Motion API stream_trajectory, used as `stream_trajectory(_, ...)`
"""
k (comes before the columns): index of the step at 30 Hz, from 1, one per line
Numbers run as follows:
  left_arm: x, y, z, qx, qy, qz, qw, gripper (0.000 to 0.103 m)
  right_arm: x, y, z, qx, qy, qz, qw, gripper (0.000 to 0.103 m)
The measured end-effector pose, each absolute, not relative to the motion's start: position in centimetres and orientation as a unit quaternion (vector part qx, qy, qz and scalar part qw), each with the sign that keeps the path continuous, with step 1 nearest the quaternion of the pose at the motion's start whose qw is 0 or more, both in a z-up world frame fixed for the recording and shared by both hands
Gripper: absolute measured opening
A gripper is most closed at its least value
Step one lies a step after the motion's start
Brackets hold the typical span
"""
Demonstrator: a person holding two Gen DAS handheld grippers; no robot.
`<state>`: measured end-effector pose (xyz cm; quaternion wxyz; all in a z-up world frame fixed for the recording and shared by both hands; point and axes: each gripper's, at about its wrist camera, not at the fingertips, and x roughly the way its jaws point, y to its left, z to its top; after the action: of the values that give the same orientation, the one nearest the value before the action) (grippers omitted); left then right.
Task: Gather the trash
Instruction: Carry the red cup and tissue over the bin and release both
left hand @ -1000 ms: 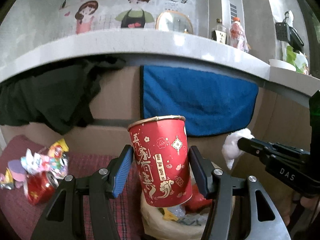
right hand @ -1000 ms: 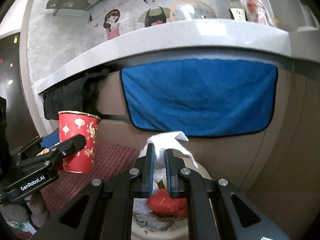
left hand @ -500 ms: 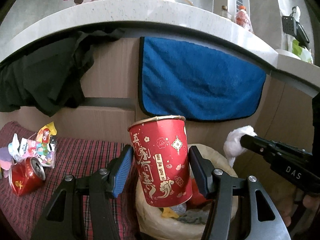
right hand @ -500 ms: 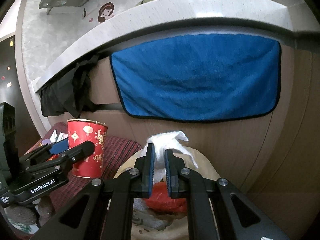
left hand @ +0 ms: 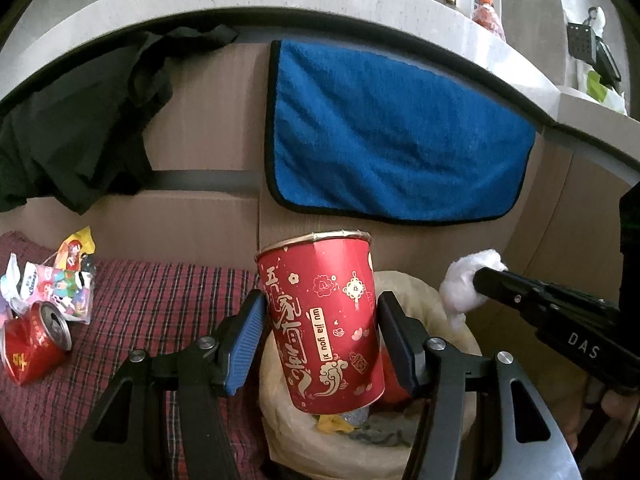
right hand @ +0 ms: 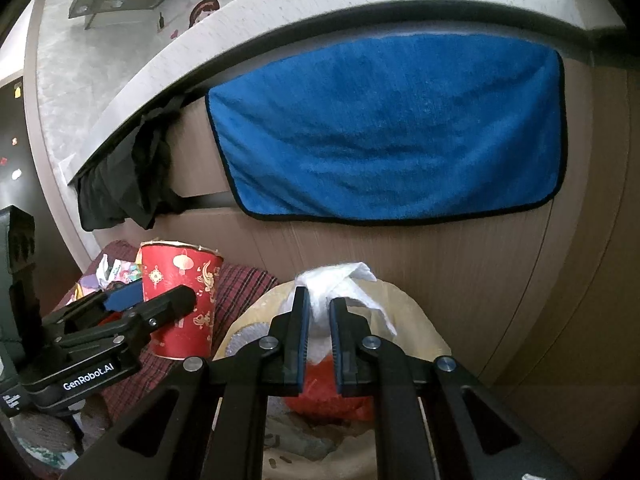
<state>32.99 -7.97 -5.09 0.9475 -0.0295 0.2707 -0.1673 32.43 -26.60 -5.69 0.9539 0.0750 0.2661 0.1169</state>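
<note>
Two tools are loaded, my left tool (left hand: pixel 320 336) pinching the red cup (left hand: pixel 322 320) and my right tool (right hand: pixel 319 330) pinching the tissue (right hand: pixel 340 284), both above the bag (left hand: pixel 420 300), so I should release only once well over its mouth.

A blue towel (left hand: pixel 392 136) with dark edging hangs flat against the wooden panel (left hand: pixel 208 120) below a pale stone desk (left hand: pixel 168 0). A black cloth (left hand: pixel 80 128) droops from the same edge, to the towel's left. A red plaid cloth (left hand: pixel 160 304) covers the low surface beneath.
</note>
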Motion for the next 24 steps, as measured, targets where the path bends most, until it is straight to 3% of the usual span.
stream_trajectory(6,34.4,-7.5,-5.5,-0.062,0.291,-0.203,0.933,0.062,32.8,-26.7,-6.2,0.081,0.269,0.124,0.952,0.013)
stream_trajectory(7,34.6,-7.3,-5.5,-0.067,0.295,-0.202,0.931,0.062,32.8,-26.7,-6.3,0.081,0.267,0.123,0.952,0.017)
stream_trajectory(9,34.8,-6.9,-5.5,-0.073,0.299,-0.201,0.93,0.063,32.8,-26.6,-6.3,0.08,0.264,0.115,0.954,0.038)
stream_trajectory(24,34.9,-4.7,-4.0,-0.138,0.319,-0.262,0.9,0.064,31.3,-27.5,-4.8,0.092,0.249,0.08,0.961,0.039)
